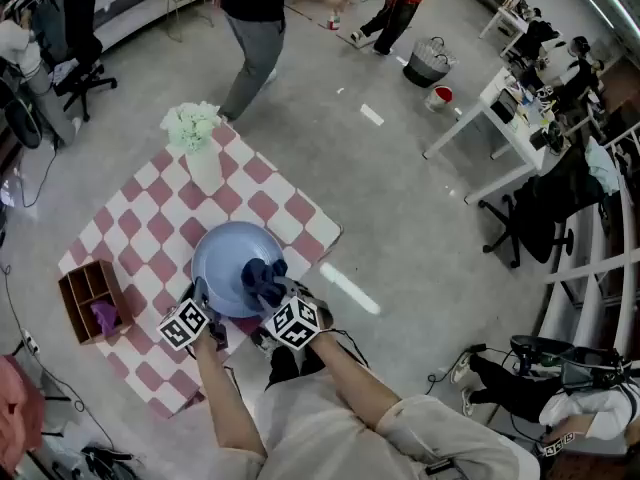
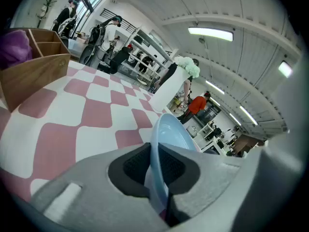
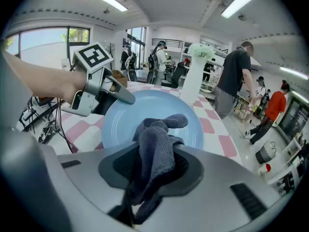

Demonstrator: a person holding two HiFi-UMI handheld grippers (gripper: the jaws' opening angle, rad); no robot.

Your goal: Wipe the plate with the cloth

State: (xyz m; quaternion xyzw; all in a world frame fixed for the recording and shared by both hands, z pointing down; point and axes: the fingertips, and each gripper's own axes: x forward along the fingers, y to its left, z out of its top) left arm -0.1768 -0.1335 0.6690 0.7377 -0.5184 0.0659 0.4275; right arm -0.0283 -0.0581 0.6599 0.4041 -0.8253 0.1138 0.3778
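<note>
On the pink-checked tablecloth (image 1: 150, 208) a white vase (image 1: 204, 168) of pale flowers (image 1: 190, 123) stands at twelve o'clock. A wooden box (image 1: 92, 298) holding something purple (image 1: 105, 316) sits at nine. Beyond, at one o'clock, a person (image 1: 250, 38) strides.

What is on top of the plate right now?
The dark cloth, pinched in the right tool, sits over the face of the plate. The left tool clamps its rim. The patch under the cloth is hidden.

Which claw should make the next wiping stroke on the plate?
Right. The right claw is shut on the cloth, which sits against the plate face. The left claw is clamped on the plate's rim, steadying it, so it isn't free.
</note>
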